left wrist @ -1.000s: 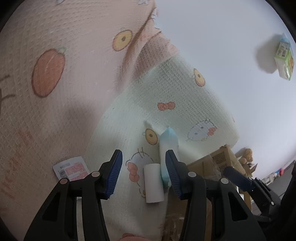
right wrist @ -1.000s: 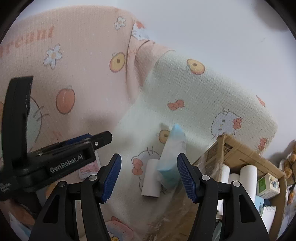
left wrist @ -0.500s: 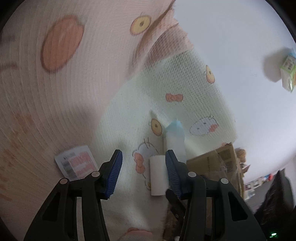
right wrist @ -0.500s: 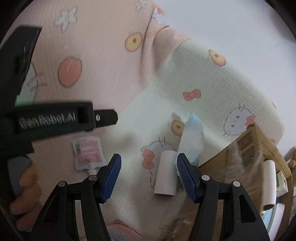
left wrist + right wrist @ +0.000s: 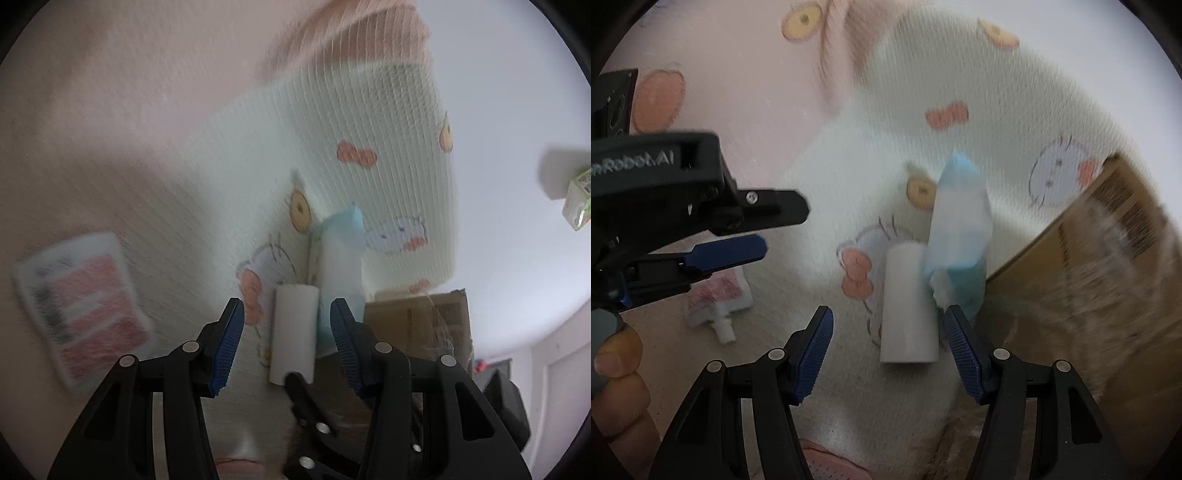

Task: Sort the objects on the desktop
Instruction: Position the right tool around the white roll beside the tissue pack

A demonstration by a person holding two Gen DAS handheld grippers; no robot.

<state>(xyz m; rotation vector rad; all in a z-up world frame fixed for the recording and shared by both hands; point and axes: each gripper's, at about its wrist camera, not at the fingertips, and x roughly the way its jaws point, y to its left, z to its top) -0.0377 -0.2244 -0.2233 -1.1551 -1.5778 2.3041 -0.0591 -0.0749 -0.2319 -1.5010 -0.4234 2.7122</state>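
The left tongs [image 5: 286,341] stand released, nothing pinched between the ribbed blue pads [image 5: 229,343]; a white paper roll [image 5: 295,328] lies just past their tips. The right tongs [image 5: 888,354] are released too, gaping over the same roll [image 5: 908,306], which rests nearer the right pad without touching it. A thumb and finger [image 5: 617,373] wrap the left tongs' handle, cut off by the picture's edge.

Leaning against the roll's far side is a soft blue and white packet [image 5: 960,236], crinkled and torn at its near end. A flat pouch with a red label and a small spout [image 5: 718,299] lies apart, toward the blanket's left side, half hidden behind the left tongs; its print is too blurred to read.

Everything rests on a waffle-weave blanket [image 5: 1015,155], pale green in the middle and pink further left, printed with cartoon cats, bows and fruit. Both views are smeared. A brown cardboard box [image 5: 1108,266] butts against the blanket's right edge, its contents not visible. Beyond the blanket's far edge runs a plain white surface [image 5: 517,110], where a small green carton [image 5: 576,206] stands, cut off by the lens rim.
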